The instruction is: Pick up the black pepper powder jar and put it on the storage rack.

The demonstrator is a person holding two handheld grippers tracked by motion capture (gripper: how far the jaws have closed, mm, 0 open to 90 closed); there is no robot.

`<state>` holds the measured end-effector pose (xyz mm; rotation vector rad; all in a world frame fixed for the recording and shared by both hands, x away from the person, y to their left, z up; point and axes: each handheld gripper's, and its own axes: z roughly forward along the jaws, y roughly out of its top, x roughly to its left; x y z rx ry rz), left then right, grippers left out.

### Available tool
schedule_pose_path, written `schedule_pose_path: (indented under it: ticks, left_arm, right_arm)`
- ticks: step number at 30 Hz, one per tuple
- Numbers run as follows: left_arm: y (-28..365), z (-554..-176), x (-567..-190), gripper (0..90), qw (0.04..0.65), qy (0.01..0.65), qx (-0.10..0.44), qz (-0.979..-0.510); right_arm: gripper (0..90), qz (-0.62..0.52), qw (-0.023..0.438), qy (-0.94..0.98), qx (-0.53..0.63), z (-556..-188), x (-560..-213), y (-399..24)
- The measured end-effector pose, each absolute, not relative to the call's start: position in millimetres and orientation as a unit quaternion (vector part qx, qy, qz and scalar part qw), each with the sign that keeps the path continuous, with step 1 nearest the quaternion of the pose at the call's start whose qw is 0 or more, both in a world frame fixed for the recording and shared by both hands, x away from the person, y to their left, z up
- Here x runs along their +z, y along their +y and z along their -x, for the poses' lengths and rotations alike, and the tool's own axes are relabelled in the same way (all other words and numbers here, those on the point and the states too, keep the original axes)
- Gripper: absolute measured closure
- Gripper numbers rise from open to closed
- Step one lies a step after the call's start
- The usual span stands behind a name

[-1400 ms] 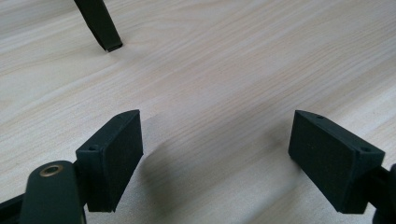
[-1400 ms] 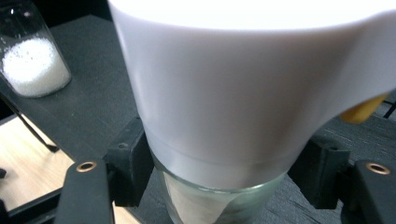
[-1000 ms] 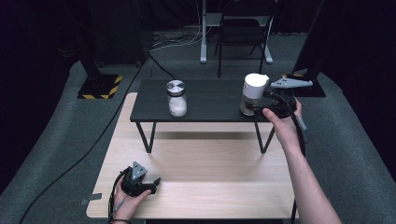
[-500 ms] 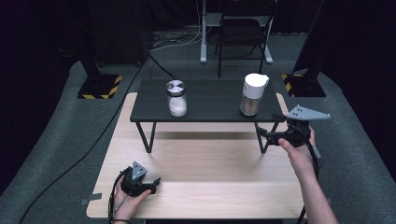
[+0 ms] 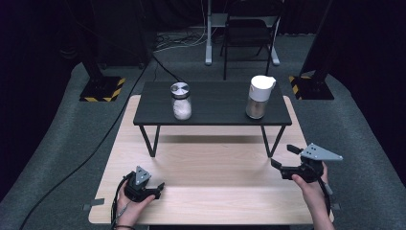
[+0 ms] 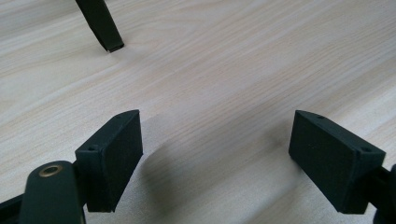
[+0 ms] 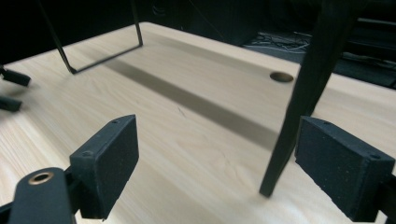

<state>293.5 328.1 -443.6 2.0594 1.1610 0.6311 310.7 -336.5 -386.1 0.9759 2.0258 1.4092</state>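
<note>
A glass jar (image 5: 181, 100) with a metal lid and white contents stands on the left half of a low black table (image 5: 215, 114). A white-lidded container (image 5: 259, 97) stands on its right half. My left gripper (image 5: 159, 189) rests open on the wooden tabletop (image 5: 215, 191) near its front left; between its jaws (image 6: 217, 158) there is bare wood. My right gripper (image 5: 281, 155) hovers open at the front right, just ahead of the black table's right leg (image 7: 308, 93). Nothing sits between its jaws (image 7: 217, 163).
The black table's thin wire legs (image 5: 154, 141) stand on the wooden top; one leg tip (image 6: 100, 25) lies ahead of the left gripper. A round hole (image 7: 281, 76) marks the wood. A chair (image 5: 249, 33) and floor stands (image 5: 100, 86) sit beyond, with cables on the carpet.
My right gripper has left the white-lidded container, coming down and toward the near side to the wooden top's right. The left gripper has stayed put.
</note>
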Motion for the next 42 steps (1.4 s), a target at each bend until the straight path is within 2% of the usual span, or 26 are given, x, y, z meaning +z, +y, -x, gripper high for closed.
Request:
schedule_pose_path:
  ticks: [6, 17, 19, 42]
  left_arm:
    - [327.9, -293.2, -443.9, 17.3, 0.341, 0.447, 0.243, -0.791]
    - [328.2, -293.5, -443.6, 17.3, 0.341, 0.446, 0.242, -0.791]
    - [328.2, -293.5, -443.7, 17.3, 0.341, 0.446, 0.242, -0.791]
    - [326.8, -295.1, -443.8, 17.3, 0.343, 0.443, 0.239, -0.793]
  right_arm:
    - [12.7, -0.358, 0.247, 0.745, 0.506, -302.6, -410.3, -336.9]
    - [12.7, -0.379, 0.227, 0.750, 0.491, -297.9, -444.8, -337.6]
    - [13.1, -0.381, 0.238, 0.748, 0.488, -293.8, -449.9, -336.1]
    - [13.2, -0.406, 0.207, 0.754, 0.473, -301.2, -464.1, -348.8]
